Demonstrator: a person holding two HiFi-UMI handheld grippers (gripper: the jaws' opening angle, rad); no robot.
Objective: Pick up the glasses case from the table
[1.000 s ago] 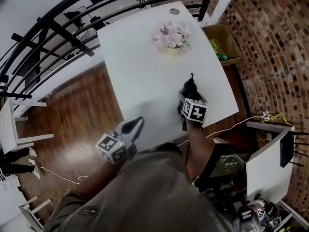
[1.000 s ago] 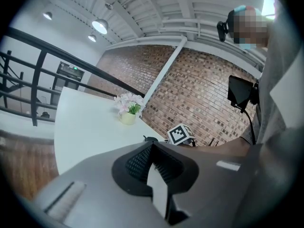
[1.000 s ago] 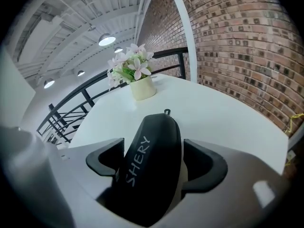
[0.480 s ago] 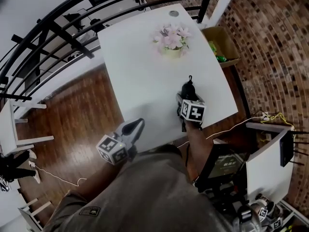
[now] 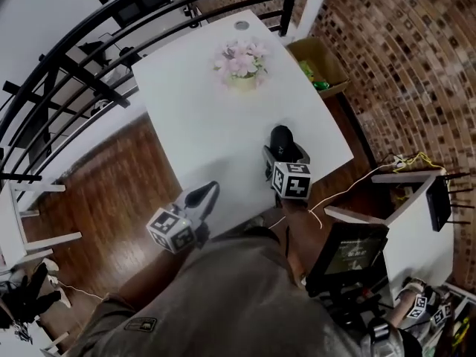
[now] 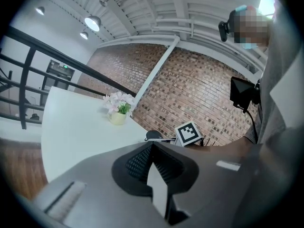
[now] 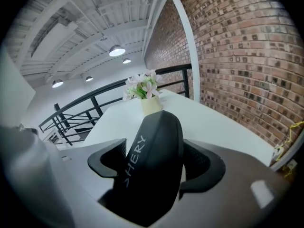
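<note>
The black glasses case (image 5: 280,136) sits between the jaws of my right gripper (image 5: 282,147), held just above the white table (image 5: 197,117) near its front right corner. In the right gripper view the case (image 7: 156,137) fills the gap, and both pads of that gripper (image 7: 154,161) press its sides. Seen from the left gripper, the case (image 6: 153,135) shows small beside the right gripper's marker cube (image 6: 188,133). My left gripper (image 5: 210,193) hangs off the table's front edge, its jaws (image 6: 151,163) closed together with nothing between them.
A pot of pink flowers (image 5: 241,62) stands at the far middle of the table. A cardboard box (image 5: 318,59) sits on the floor to the right by the brick wall. A black railing (image 5: 67,65) runs along the left. A screen (image 5: 349,250) stands at my right.
My right gripper has lifted with the glasses case in it, up off the tabletop and slightly toward me. The left gripper has stayed in place.
</note>
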